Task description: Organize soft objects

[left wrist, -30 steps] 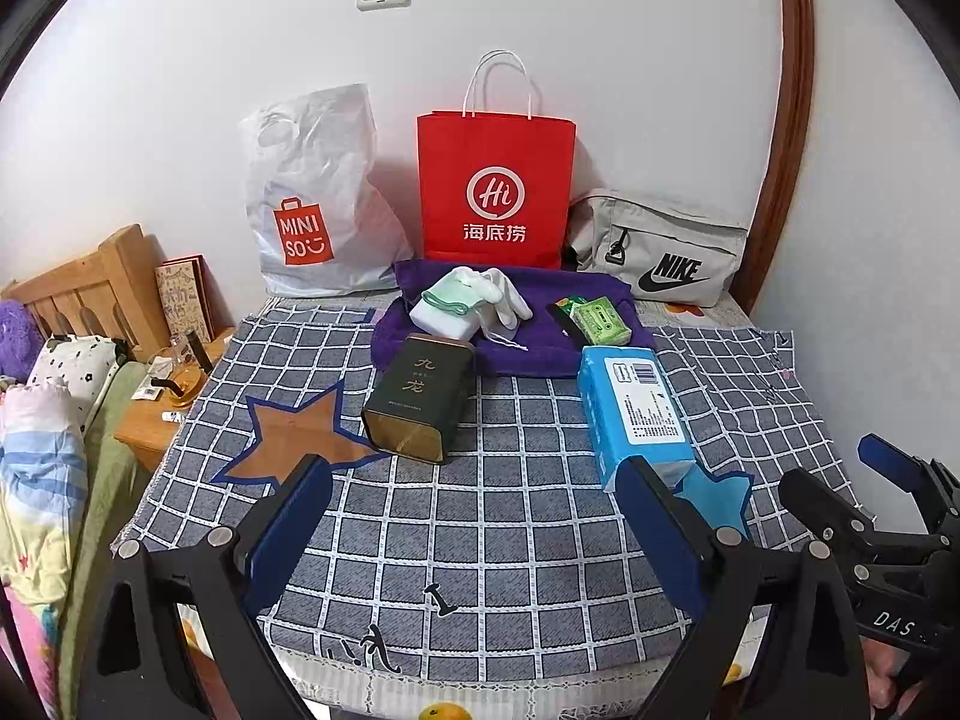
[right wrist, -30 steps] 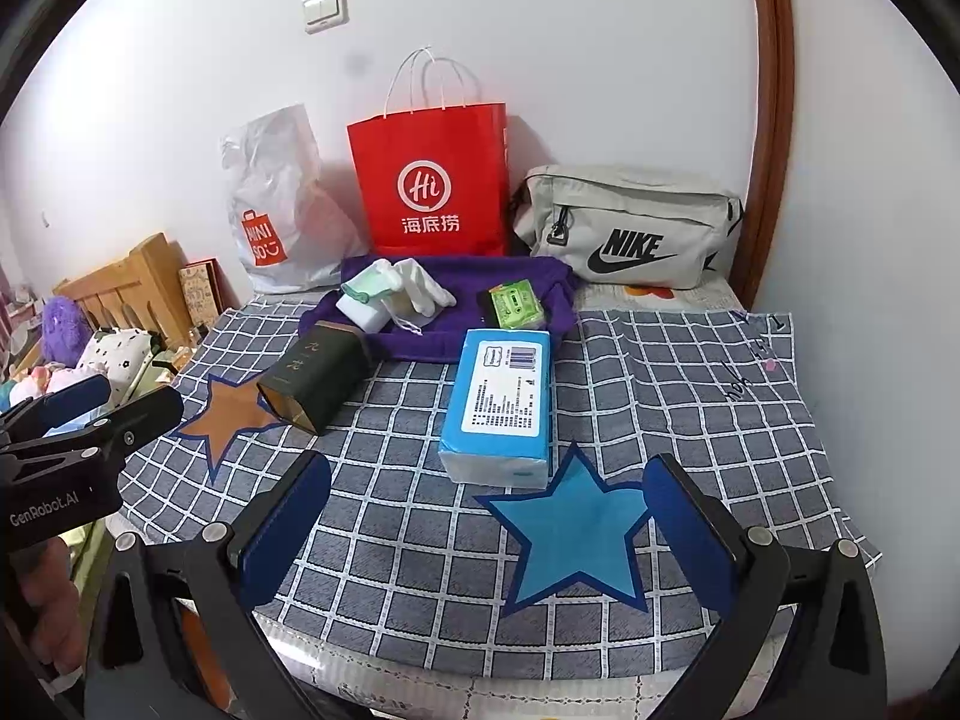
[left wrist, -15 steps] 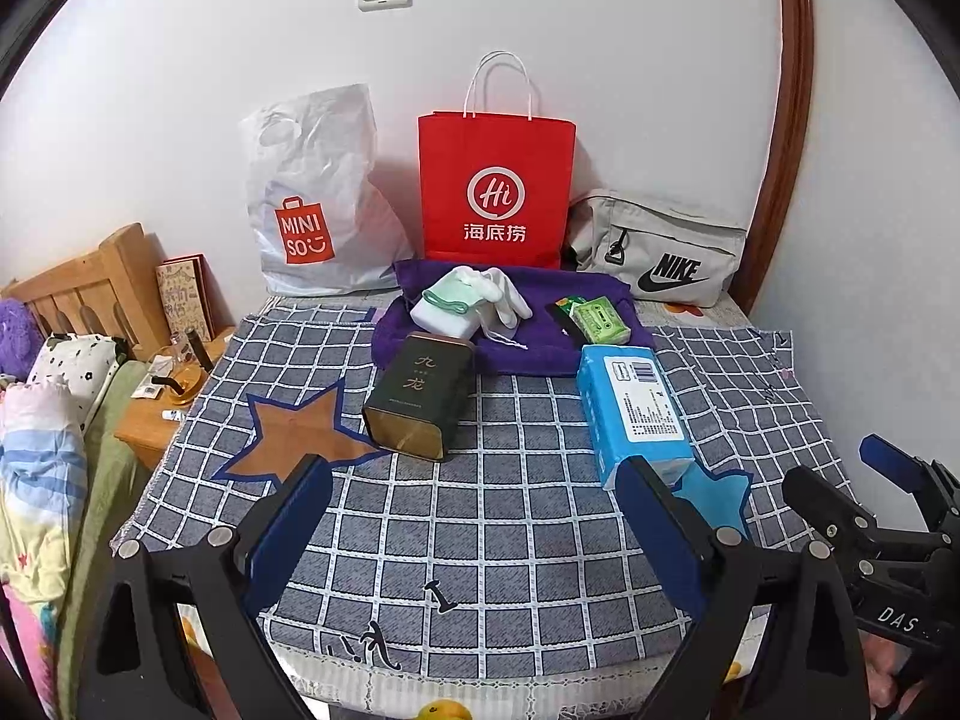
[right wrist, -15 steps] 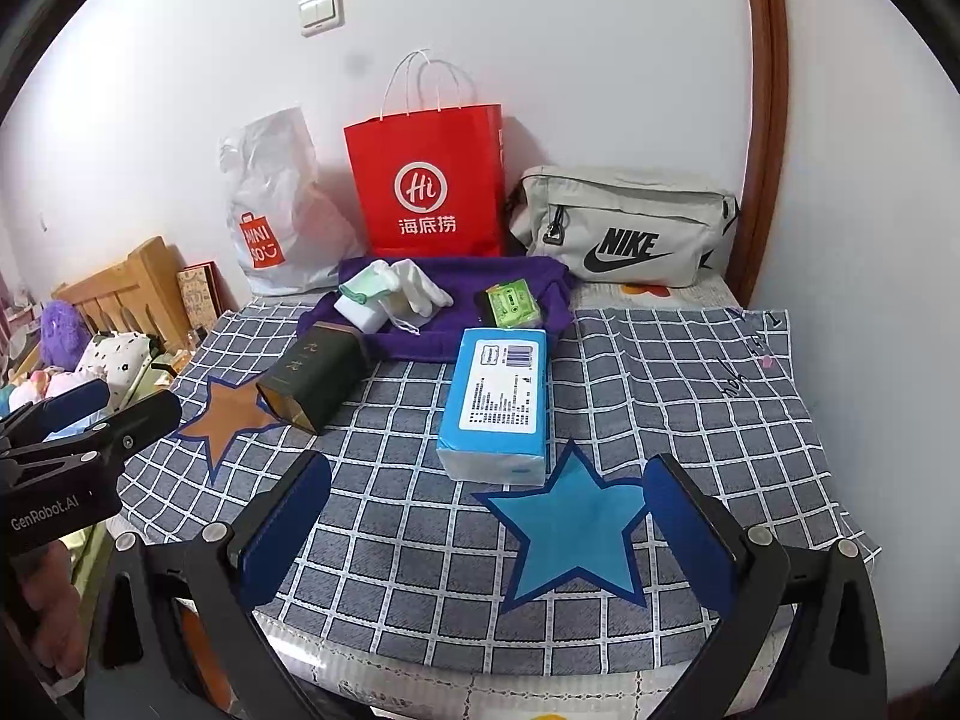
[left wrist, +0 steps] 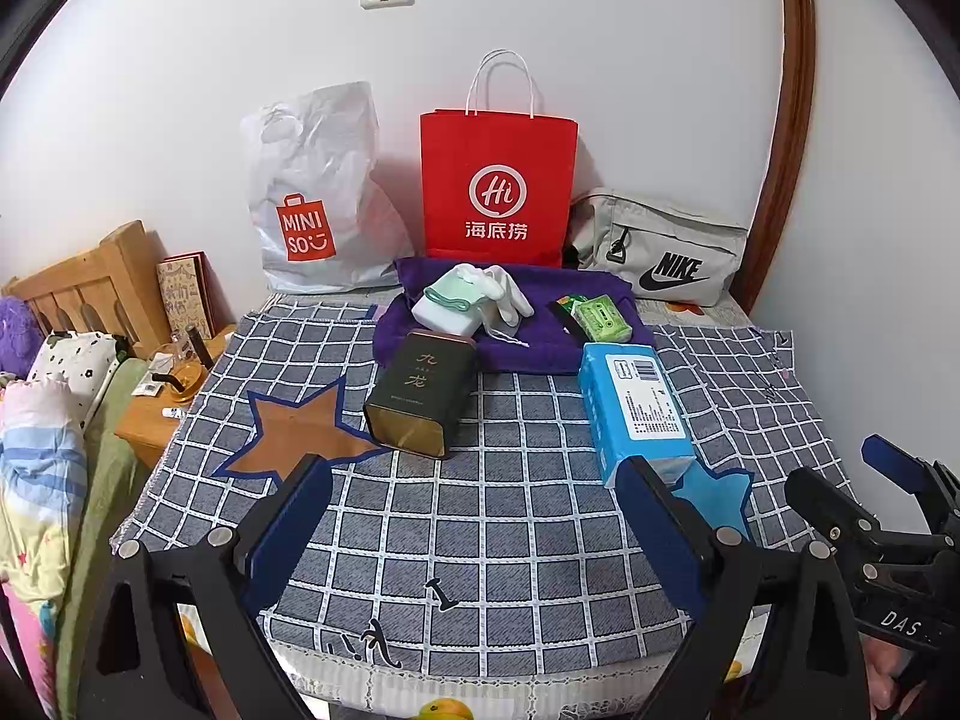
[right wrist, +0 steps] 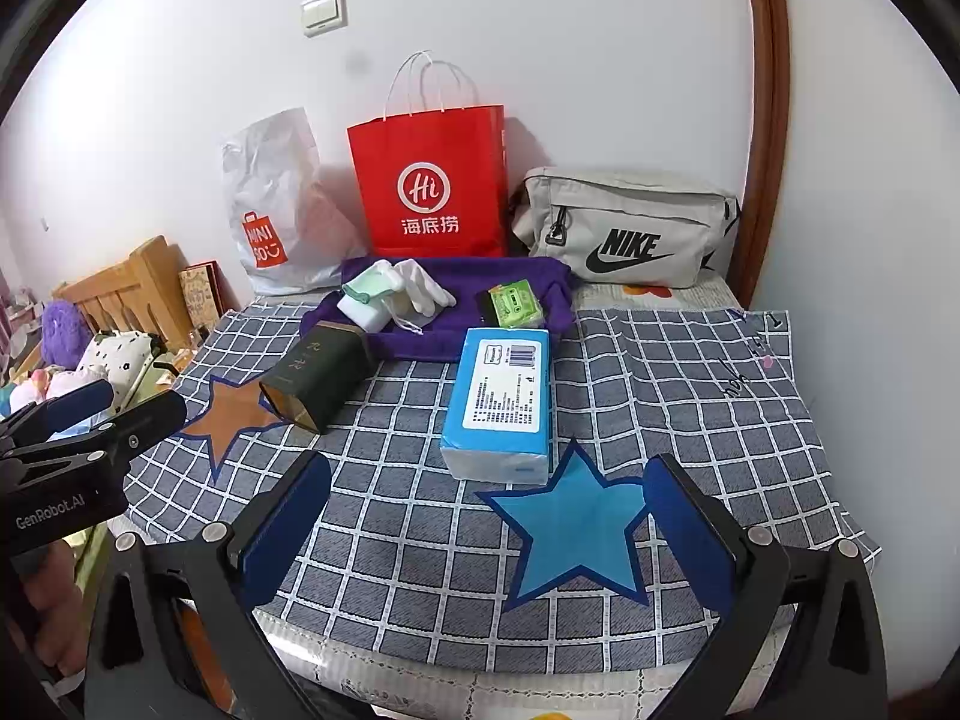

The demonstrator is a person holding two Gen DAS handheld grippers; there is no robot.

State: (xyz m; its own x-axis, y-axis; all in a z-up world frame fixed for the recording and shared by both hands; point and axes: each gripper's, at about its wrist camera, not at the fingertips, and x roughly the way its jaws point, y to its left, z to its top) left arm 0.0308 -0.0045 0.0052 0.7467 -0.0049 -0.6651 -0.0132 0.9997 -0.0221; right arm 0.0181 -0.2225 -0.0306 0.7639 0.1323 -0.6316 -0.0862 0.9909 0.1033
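The left gripper [left wrist: 474, 516] hangs low over the near edge of the bed, its blue-padded fingers [left wrist: 288, 525] spread wide with only checked cloth between them. The right gripper [right wrist: 486, 516] sits the same way, fingers [right wrist: 282, 516] apart and holding nothing; in the left wrist view it shows at the far right, outside the left gripper's right finger.

Between the right gripper's fingers lies a blue star patch [right wrist: 573, 531] on the grey checked blanket [left wrist: 510, 516]. Just beyond that star, slightly toward the left finger, rests the blue tissue pack [right wrist: 501, 399], flat, label up, its near end touching the star's tip. In the left wrist view the pack [left wrist: 636, 411] lies just past the right fingertip.

Ahead of the left gripper's left finger is a brown star patch [left wrist: 294, 429], and beside it, farther on, a dark green tea tin [left wrist: 420, 399] lies on its side with its gold bottom facing the fingers.

Farther ahead, a purple cloth [left wrist: 528, 342] is spread across the blanket. On it lie a white block with a pale green band [left wrist: 447, 306], white gloves [left wrist: 504, 291] touching it, and a green packet [left wrist: 600, 318] well apart on the right-finger side.

Against the wall stand a white Miniso plastic bag [left wrist: 312, 192], a red paper bag [left wrist: 498, 180], and a grey Nike bag [left wrist: 660, 246], side by side.
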